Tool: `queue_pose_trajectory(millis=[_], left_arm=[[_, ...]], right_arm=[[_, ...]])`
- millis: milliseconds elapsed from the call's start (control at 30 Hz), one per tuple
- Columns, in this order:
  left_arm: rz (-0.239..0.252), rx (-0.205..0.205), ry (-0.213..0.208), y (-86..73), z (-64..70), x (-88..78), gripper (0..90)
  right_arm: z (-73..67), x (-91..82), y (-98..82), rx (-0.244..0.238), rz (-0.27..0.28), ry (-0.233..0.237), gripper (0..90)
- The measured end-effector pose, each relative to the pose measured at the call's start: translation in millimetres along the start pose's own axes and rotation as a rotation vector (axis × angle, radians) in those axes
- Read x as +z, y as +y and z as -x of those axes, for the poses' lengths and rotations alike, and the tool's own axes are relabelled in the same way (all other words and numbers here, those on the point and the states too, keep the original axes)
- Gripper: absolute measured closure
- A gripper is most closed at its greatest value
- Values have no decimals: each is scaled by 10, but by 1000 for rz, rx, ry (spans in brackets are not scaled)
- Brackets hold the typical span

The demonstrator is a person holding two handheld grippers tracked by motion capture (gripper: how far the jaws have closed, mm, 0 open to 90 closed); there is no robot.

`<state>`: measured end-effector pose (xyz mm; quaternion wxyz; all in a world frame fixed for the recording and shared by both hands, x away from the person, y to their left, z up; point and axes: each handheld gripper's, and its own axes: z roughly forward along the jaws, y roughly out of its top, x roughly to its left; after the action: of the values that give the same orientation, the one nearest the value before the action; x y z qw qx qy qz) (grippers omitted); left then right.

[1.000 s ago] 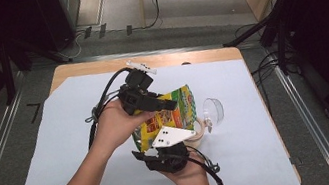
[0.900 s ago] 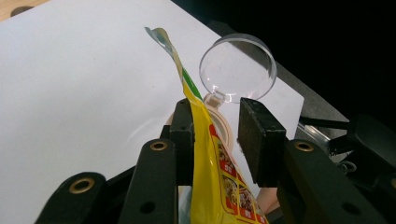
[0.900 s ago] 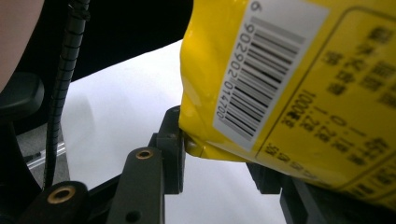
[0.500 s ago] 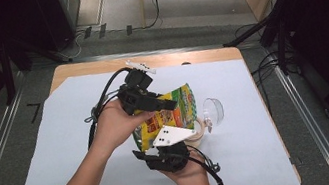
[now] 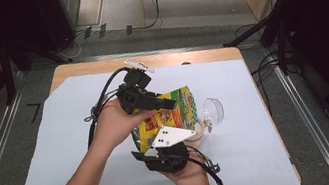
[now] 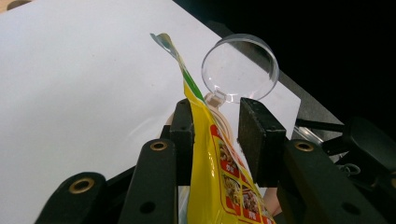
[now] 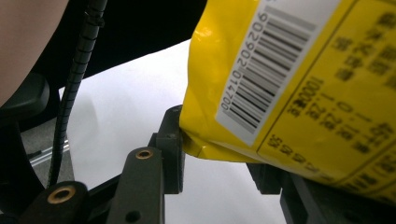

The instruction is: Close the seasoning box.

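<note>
1. The yellow plastic snack bag (image 5: 168, 114), printed with food pictures and red panels, is held in the air above the white paper-covered surface (image 5: 61, 155), between the two grippers and just beside a clear round plastic bowl (image 5: 212, 110).
2. The left gripper (image 5: 167, 104) comes at the bag's upper edge. In the left gripper view the bag's thin sealed edge (image 6: 196, 112) lies against the left pad, while a clear gap stands between the bag and the right pad, so its jaws are apart with the bag between them, not clamped.
3. The right gripper (image 5: 164, 146) takes the bag's lower end. In the right gripper view a bag corner (image 7: 201, 140) rests against the left pad; the other pad is hidden behind the bag, so I cannot tell whether this gripper is pinching it.
4. Risk, as I judge it: with the upper jaws loose, the slippery film could slide out or fold over, and the bag would then hang from the lower corner alone, twist, and drop onto the surface.
5. A sudden pull or swing could knock the light bowl, which lies close by.
6. Writing: a white barcode label (image 7: 261, 65) carries digits reading roughly 902902-014700; beside it are printed characters and numbers too skewed to read surely. No brand name is legible.
</note>
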<state>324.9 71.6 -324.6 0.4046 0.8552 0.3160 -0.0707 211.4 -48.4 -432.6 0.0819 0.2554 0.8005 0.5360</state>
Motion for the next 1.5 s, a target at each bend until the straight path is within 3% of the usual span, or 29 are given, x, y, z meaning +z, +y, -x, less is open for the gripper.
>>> queue_pose_trajectory(millis=[400, 633, 1100, 1267, 1367, 1500], left_arm=[[-18, -29, -22, -9, -69, 33, 685], [3, 10, -12, 0, 17, 17, 675], [-7, 20, -11, 4, 54, 10, 689], [7, 22, -7, 5, 54, 8, 689], [21, 31, -13, 6, 60, -1, 693], [5, 31, 3, 7, 52, 21, 703]], right_arm=[[-32, -3, -6, 17, 3, 13, 629], [-16, 4, -13, -1, 5, -6, 629], [-19, 10, -30, 0, -8, -1, 655], [1, 14, -32, 18, -7, 7, 661], [49, 9, -37, 67, 6, 33, 662], [57, 5, -35, 74, 0, 36, 661]])
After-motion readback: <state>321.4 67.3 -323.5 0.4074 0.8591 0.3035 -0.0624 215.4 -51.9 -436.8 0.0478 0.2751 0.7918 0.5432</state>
